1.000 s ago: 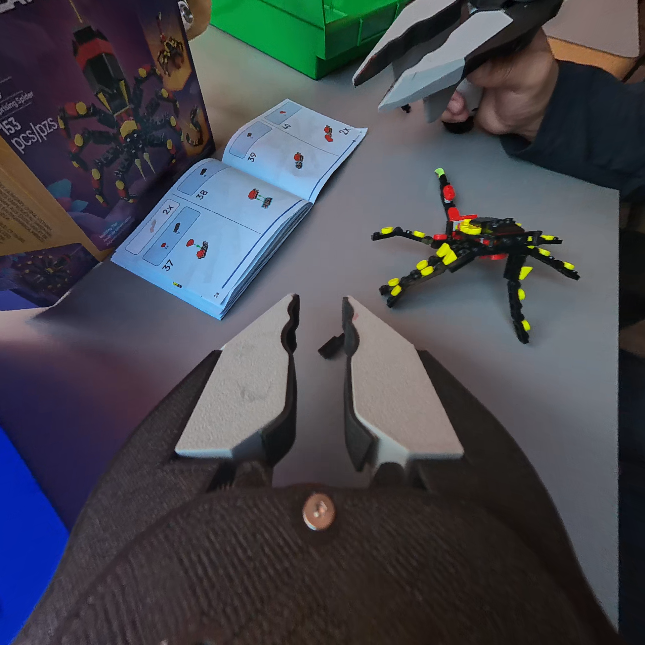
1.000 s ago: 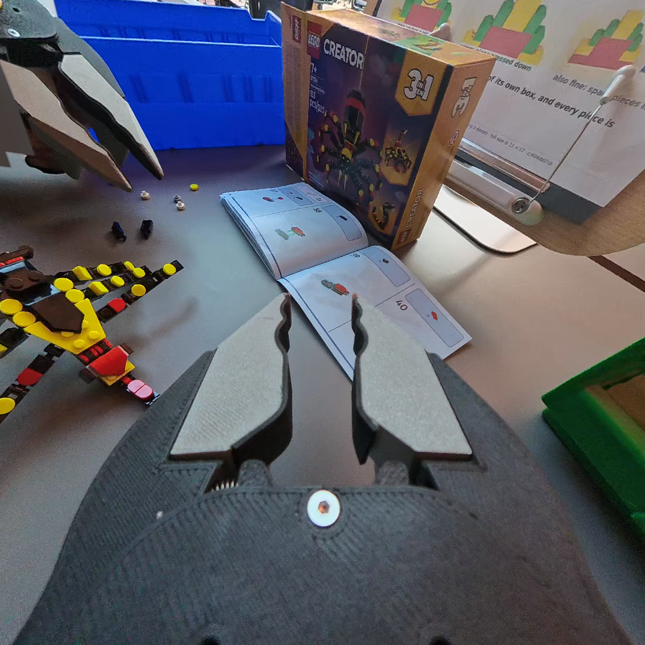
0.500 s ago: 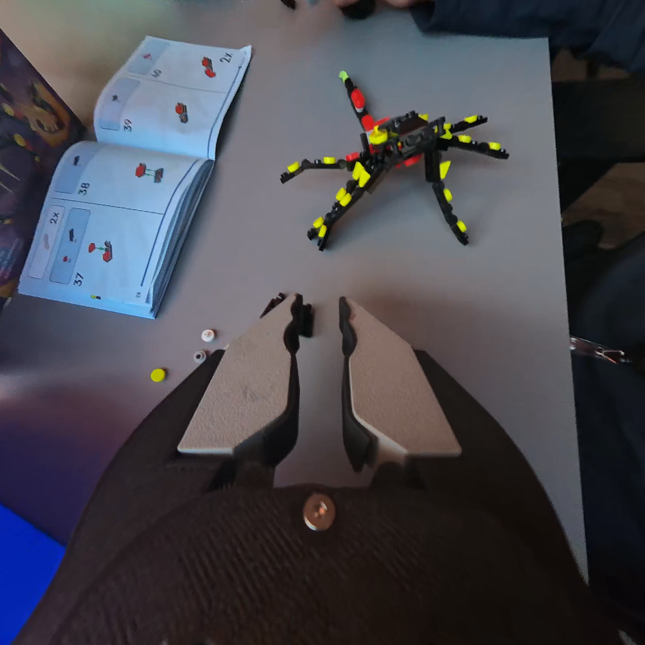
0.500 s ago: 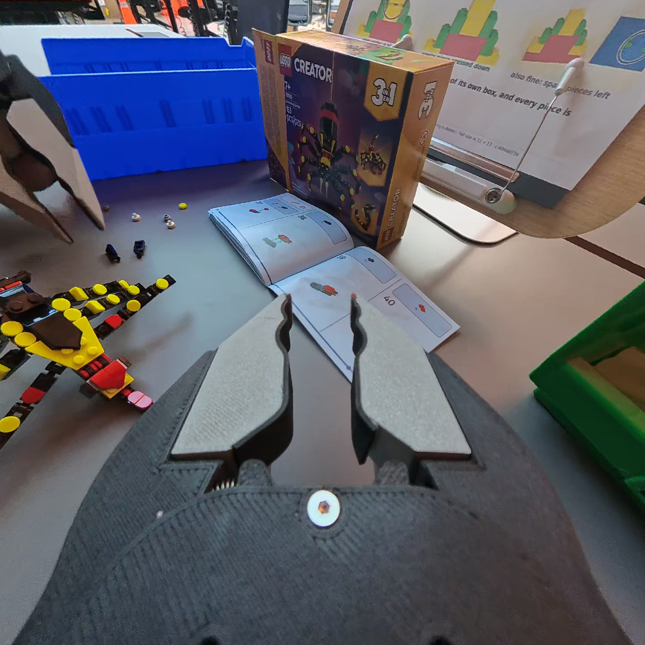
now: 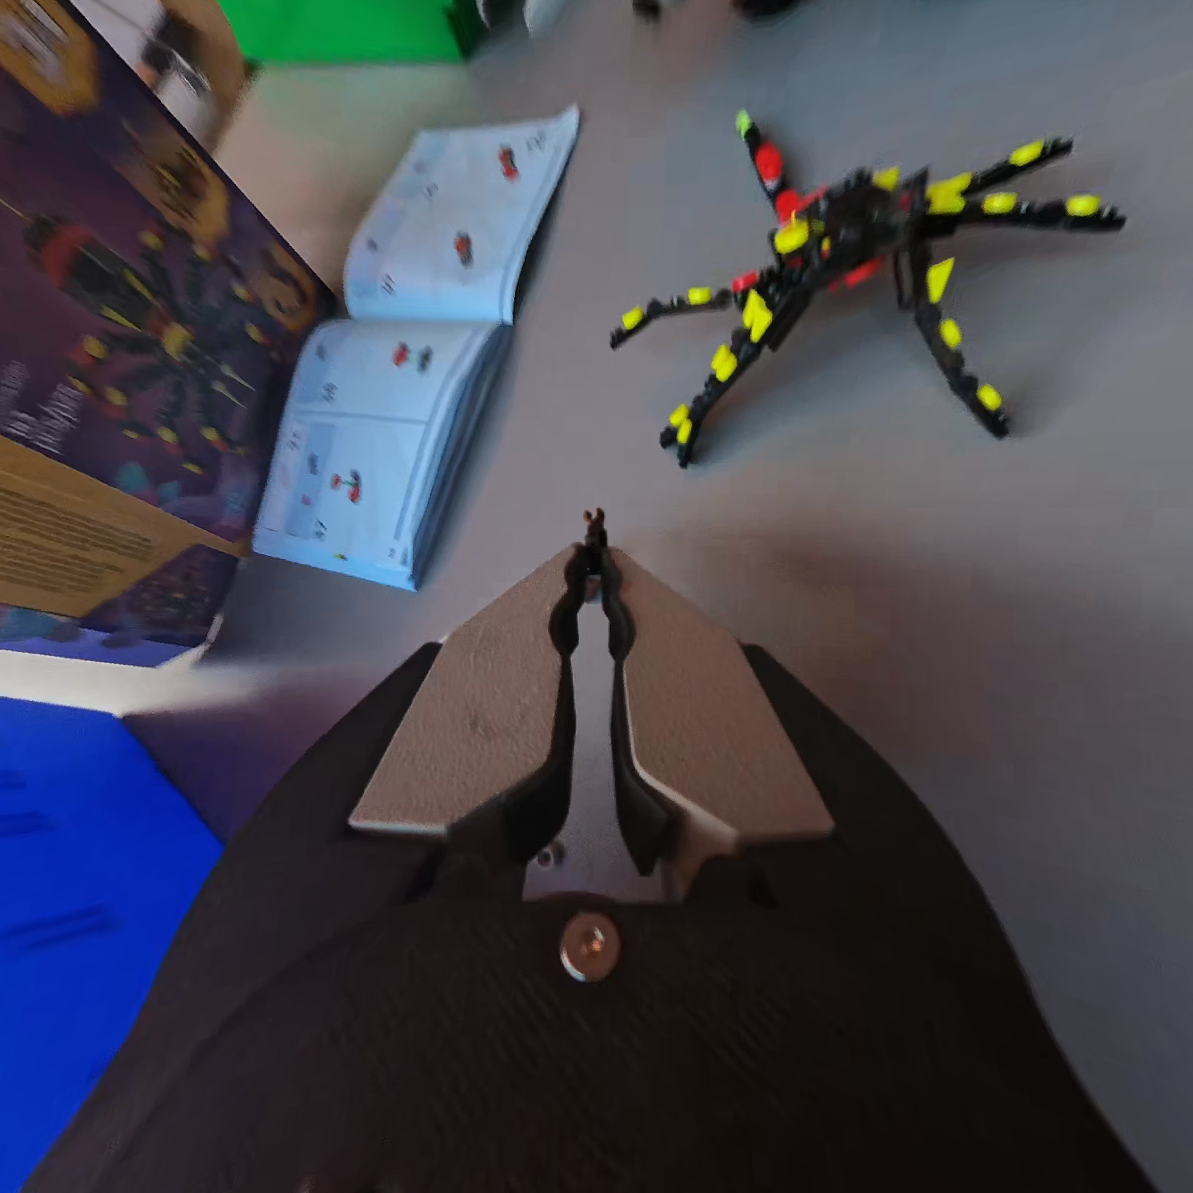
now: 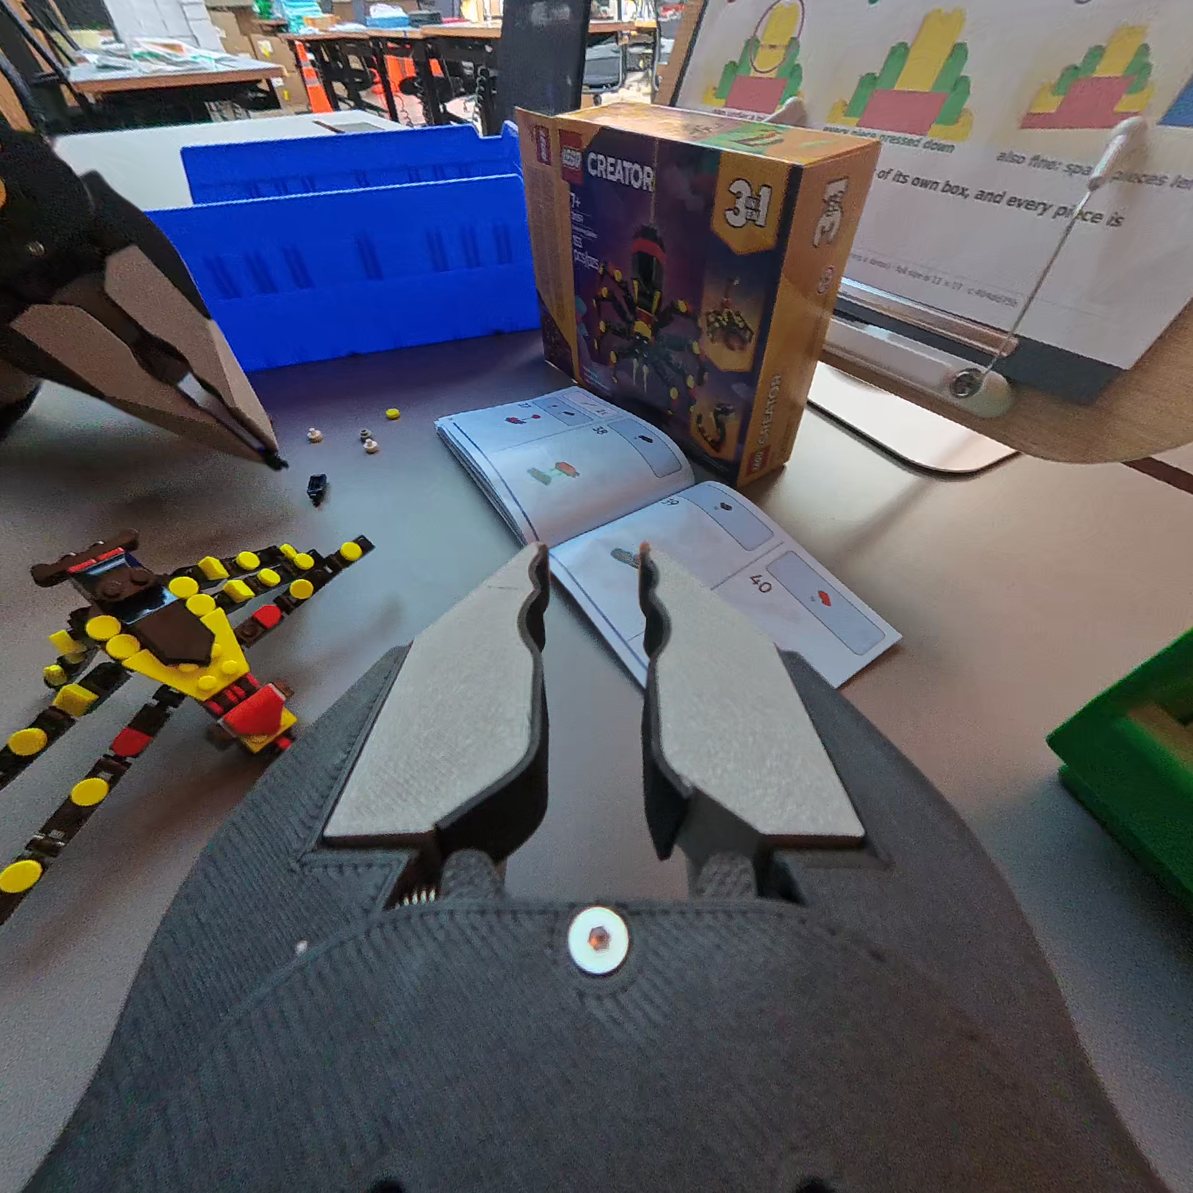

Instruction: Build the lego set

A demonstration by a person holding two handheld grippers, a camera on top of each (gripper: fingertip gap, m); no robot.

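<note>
1. Black-and-yellow spider (image 5: 858, 258) is sat on the grey desk (image 5: 839, 645), well clear of the booklet (image 5: 413, 348). Body, several legs and a red-and-green tail piece are already built, so a good chunk of the set looks done.

2. A tiny dark piece (image 5: 594, 526) is pinched at the very tips of the left gripper (image 5: 594, 555), jaws clenched on it. The view is blurry, so the exact kind of piece can't be told.

3. The right gripper (image 6: 594, 561) is held over the desk in front of the booklet, jaws parted with nothing between them.

4. Loose bits are left on the desk in the right wrist view: one more black piece (image 6: 316, 485), a yellow stud (image 6: 392, 414) and a few small pale ones (image 6: 369, 440), all near the blue bin (image 6: 361, 258). So it's not finished yet.

5. The booklet is lying open partway through, next to the box (image 6: 684, 290). A green bin (image 6: 1136, 762) is seen off to the side.

6. Best guess: the pinched piece is meant to be pressed onto the spider next, and the other black one after that. The spider will probably need bracing with the free gripper, since those thin legs look easy to knock off.
</note>
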